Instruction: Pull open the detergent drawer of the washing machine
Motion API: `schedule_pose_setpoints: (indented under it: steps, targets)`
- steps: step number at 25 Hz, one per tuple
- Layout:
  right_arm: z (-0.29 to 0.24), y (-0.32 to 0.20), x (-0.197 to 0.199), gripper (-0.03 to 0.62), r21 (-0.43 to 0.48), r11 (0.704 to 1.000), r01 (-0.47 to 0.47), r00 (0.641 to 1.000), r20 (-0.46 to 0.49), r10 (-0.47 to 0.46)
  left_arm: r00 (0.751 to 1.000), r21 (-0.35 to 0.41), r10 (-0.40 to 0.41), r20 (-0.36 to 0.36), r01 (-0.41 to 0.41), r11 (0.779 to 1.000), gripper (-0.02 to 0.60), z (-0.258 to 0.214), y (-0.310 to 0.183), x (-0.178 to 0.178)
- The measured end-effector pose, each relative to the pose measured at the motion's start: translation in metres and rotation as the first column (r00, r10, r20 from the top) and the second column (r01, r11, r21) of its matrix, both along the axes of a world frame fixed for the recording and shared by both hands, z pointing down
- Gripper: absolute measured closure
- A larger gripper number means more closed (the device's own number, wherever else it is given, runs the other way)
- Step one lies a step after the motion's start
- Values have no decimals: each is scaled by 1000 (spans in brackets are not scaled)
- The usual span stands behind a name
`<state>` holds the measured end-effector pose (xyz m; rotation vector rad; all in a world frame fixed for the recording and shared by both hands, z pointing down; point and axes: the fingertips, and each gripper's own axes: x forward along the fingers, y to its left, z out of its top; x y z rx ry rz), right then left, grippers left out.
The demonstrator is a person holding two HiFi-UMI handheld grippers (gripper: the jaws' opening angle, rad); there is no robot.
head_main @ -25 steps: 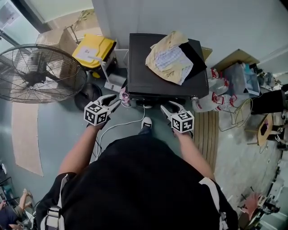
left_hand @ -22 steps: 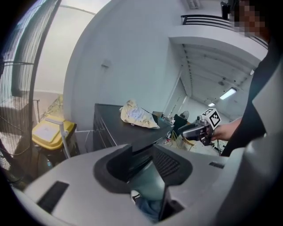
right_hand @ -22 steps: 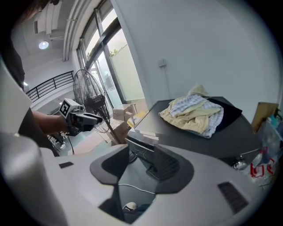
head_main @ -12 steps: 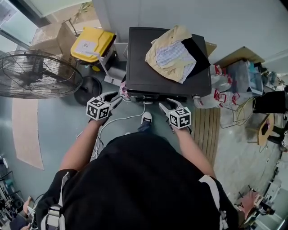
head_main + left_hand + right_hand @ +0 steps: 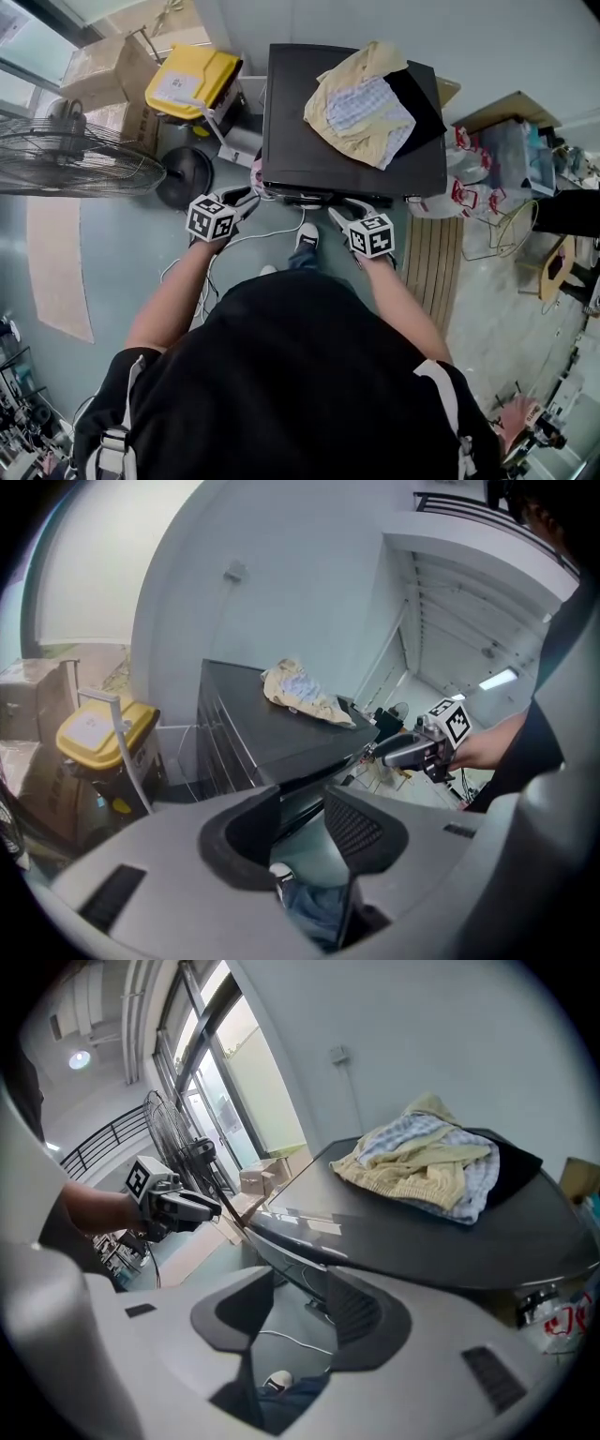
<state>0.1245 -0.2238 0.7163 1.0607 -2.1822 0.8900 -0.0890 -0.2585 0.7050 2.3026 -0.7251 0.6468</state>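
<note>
The black washing machine stands against the wall, seen from above, with a heap of yellow and checked clothes on its lid. Only a thin strip of its front panel shows, and I cannot make out the detergent drawer. My left gripper is open at the machine's front left corner. My right gripper is open just below the front edge, right of centre. In the left gripper view the open left gripper points at the machine's front left corner. Nothing is between either pair of jaws.
A floor fan, a yellow bin and cardboard boxes stand left of the machine. A white cable runs across the floor by my shoe. Bags and a slatted wooden board lie to the right.
Both grippers have edged up towards the machine's front edge and stay open. The head view has shifted a little, so the fan sits further left.
</note>
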Motion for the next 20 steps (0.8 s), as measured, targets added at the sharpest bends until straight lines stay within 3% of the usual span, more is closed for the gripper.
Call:
schedule_pose_setpoints:
  steps: [20]
  targets:
    - [53,-15,-7,422,-79,997,-18,1000,2,18,996,-101,74,53,-68,993,429,57,-5,26]
